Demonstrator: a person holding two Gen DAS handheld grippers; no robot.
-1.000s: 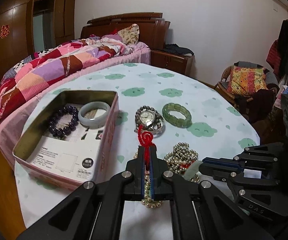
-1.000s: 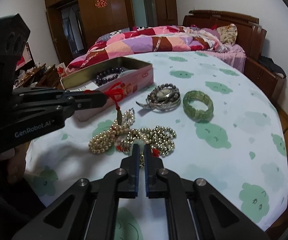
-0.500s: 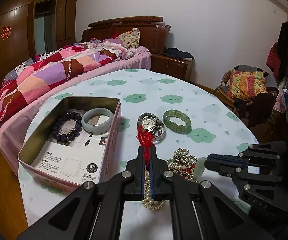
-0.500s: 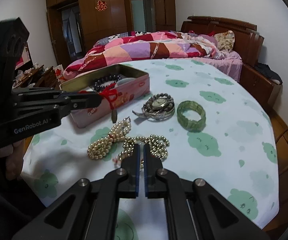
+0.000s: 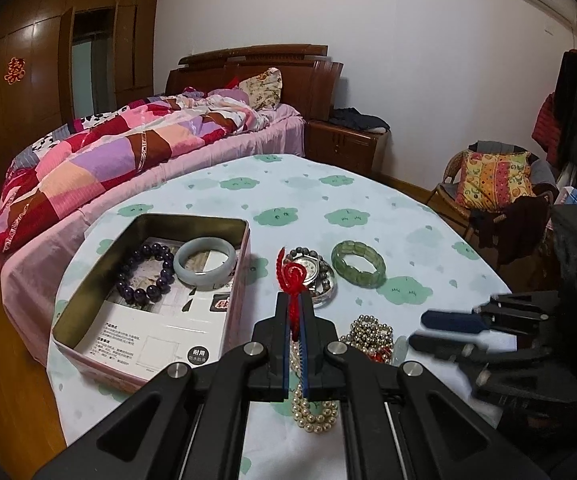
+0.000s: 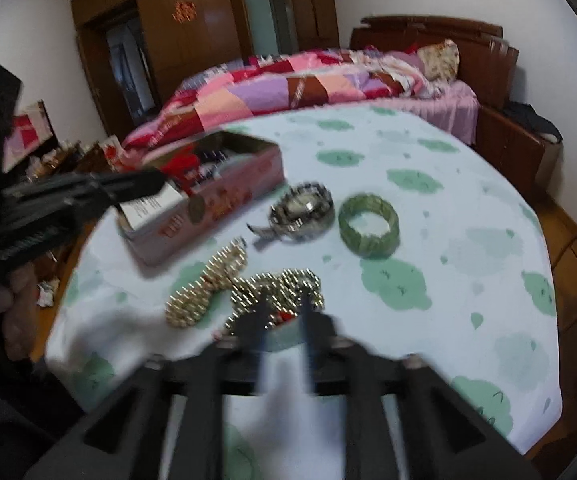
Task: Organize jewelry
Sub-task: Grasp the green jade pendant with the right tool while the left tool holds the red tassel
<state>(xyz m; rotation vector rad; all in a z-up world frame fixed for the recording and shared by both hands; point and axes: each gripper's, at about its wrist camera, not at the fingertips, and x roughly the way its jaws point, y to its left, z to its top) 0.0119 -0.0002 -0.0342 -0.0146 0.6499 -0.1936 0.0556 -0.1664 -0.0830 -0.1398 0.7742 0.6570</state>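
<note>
My left gripper [image 5: 297, 304] is shut on the red knotted cord [image 5: 291, 280] of a pearl necklace, whose beads [image 5: 314, 412] hang below the fingers; it is lifted beside the open tin box [image 5: 88, 300]. The box holds a purple bead bracelet [image 5: 144, 270] and a pale jade bangle [image 5: 204, 260]. My right gripper [image 6: 282, 312] is open, blurred, just above a pile of gold beads [image 6: 276, 288] with a pale jade piece between its fingers. A watch [image 6: 302, 210] and a green bracelet [image 6: 368, 224] lie on the tablecloth.
The round table [image 5: 368, 200] has a white cloth with green clouds. A bed with a patchwork quilt [image 5: 108, 160] stands behind it. A chair with a bright cushion [image 5: 496, 180] is at the right. The tin box also shows in the right wrist view [image 6: 208, 208].
My left gripper has lifted the necklace higher and toward the box. My right gripper has opened from shut and is moving over the bead pile.
</note>
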